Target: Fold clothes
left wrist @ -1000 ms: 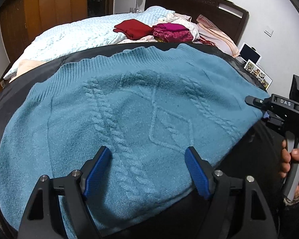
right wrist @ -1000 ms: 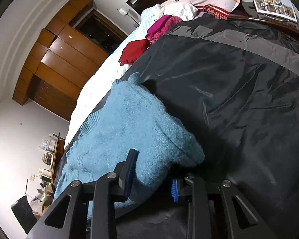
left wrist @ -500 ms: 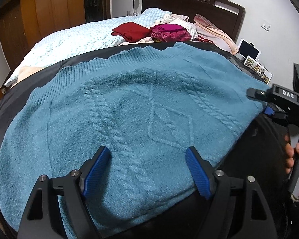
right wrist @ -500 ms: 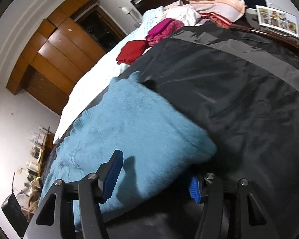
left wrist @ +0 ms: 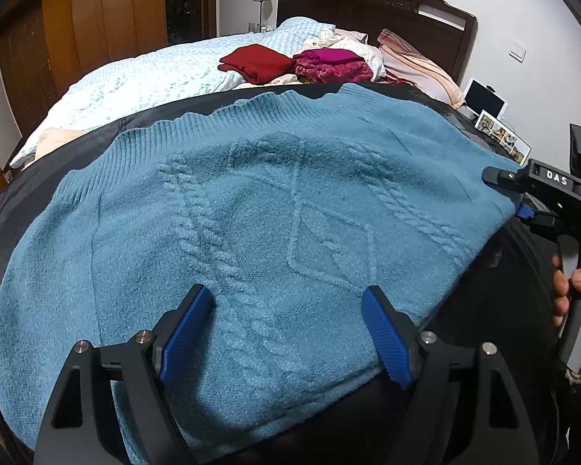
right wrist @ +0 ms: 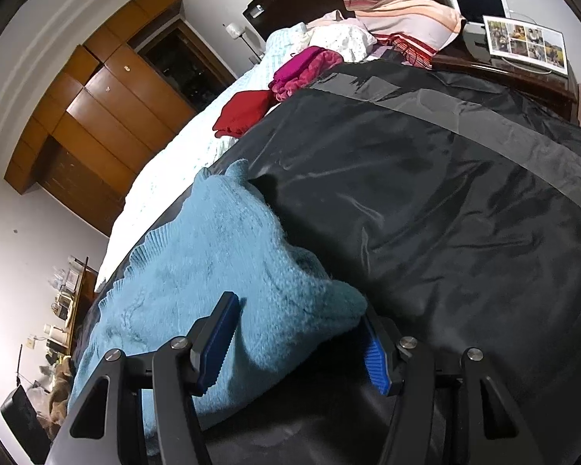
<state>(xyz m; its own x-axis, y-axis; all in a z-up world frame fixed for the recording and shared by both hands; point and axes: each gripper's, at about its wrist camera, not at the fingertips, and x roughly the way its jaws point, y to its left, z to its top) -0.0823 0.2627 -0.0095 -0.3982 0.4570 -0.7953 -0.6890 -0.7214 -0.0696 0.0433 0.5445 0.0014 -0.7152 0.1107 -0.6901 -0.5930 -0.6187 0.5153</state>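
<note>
Your teal cable-knit sweater (left wrist: 275,224) lies spread flat on the black shiny cloth (right wrist: 445,213) that covers the near part of the bed, ribbed hem toward the far side, with no sleeve showing in either view, so they may already be tucked in or under. Your left gripper (left wrist: 286,333) hovers over the near edge of the knit with its blue-padded fingers (left wrist: 186,329) spread wide and nothing between them. Your right gripper (right wrist: 302,341) sits at the sweater's right corner, its fingers open on either side of that bunched corner; the wool lies in the gap, but the pads are not pressed onto it, so it is straddled rather than held. Judged from this, you are at a corner-grasp stage: the scene fits either taking hold of the right edge to carry it across for a fold, or having just let go of that edge after laying it down. If a fold is coming, it calls for closing on both layers of the corner, lifting just clear of the slippery cloth, and keeping the near edge straight so the panel does not drag. A folded red garment (left wrist: 255,62) and a magenta one (left wrist: 329,65) lie well apart near the pillows.
</note>
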